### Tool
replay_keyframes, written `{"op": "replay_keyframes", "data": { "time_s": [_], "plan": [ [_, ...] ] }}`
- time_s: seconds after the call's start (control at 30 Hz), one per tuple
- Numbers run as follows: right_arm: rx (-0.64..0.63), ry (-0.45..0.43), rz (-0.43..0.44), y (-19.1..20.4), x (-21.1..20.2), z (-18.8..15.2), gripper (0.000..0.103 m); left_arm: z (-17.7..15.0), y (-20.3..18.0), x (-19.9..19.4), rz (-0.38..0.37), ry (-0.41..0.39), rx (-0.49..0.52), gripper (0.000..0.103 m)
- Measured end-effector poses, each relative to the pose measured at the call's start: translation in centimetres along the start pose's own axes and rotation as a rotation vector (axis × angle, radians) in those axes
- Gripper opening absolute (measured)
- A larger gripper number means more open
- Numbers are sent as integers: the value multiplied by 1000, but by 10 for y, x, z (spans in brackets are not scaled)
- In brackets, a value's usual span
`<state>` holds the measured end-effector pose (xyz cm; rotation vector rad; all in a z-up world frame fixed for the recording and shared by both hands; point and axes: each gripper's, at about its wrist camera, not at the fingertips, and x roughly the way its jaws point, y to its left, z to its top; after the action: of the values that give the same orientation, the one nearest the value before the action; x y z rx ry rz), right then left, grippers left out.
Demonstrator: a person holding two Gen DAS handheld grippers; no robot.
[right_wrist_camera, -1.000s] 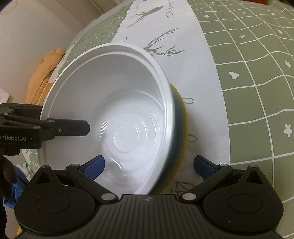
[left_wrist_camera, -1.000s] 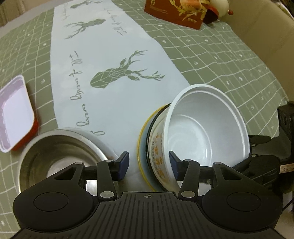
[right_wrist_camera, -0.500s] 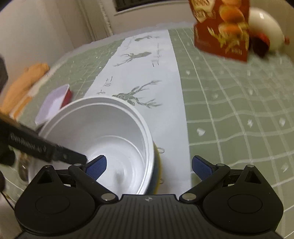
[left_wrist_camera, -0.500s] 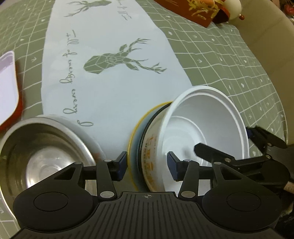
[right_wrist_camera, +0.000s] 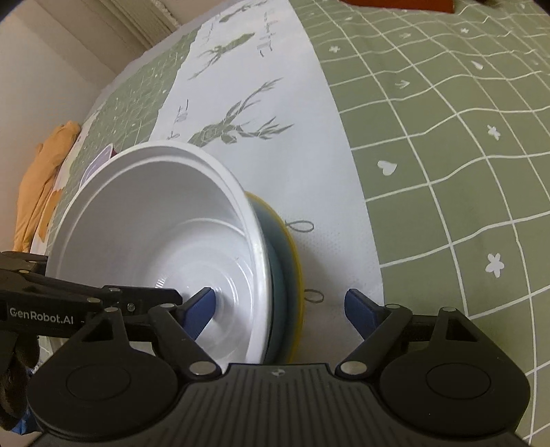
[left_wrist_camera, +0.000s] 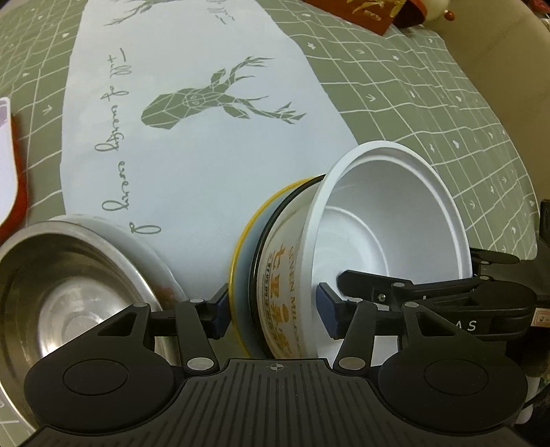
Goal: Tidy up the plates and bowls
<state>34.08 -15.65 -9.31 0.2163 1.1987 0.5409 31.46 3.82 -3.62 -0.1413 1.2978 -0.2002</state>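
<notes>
A white paper bowl (left_wrist_camera: 388, 220) with orange print sits nested in a dark bowl with a yellow rim (left_wrist_camera: 247, 247). My left gripper (left_wrist_camera: 273, 309) is open, its fingers straddling the near wall of this stack. The same white bowl (right_wrist_camera: 154, 233) and yellow-rimmed bowl (right_wrist_camera: 292, 268) fill the right wrist view. My right gripper (right_wrist_camera: 280, 306) is open, one finger inside the white bowl and one outside the stack. A steel bowl (left_wrist_camera: 62, 285) stands to the left of the stack.
A red tray with a white inside (left_wrist_camera: 7, 165) lies at the far left. A red box (left_wrist_camera: 361, 13) stands at the back. The pale deer-print runner (left_wrist_camera: 192, 113) crosses the green checked tablecloth (right_wrist_camera: 447, 137). An orange cloth (right_wrist_camera: 41, 178) lies off the table's left.
Both grippers have closed in on the bowl stack. The right gripper dipped lower, and its left finger now reaches inside the white bowl. The stack looks unmoved.
</notes>
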Motion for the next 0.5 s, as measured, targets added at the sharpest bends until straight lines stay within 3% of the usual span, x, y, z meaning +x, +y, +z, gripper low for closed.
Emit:
{"op": "replay_keyframes", "data": {
  "time_s": [0.13, 0.27, 0.43, 0.5],
  "plan": [
    [-5, 18, 17, 2, 0, -1, 81, 2, -1, -3, -19, 14, 4, 53],
    [89, 58, 99, 1, 3, 3, 66, 5, 3, -4, -46, 24, -51, 53],
    [72, 57, 71, 8, 2, 1, 65, 2, 2, -4, -40, 30, -49, 53],
    [-1, 20, 22, 15, -4, -1, 65, 2, -5, -5, -19, 30, -26, 53]
  ]
}}
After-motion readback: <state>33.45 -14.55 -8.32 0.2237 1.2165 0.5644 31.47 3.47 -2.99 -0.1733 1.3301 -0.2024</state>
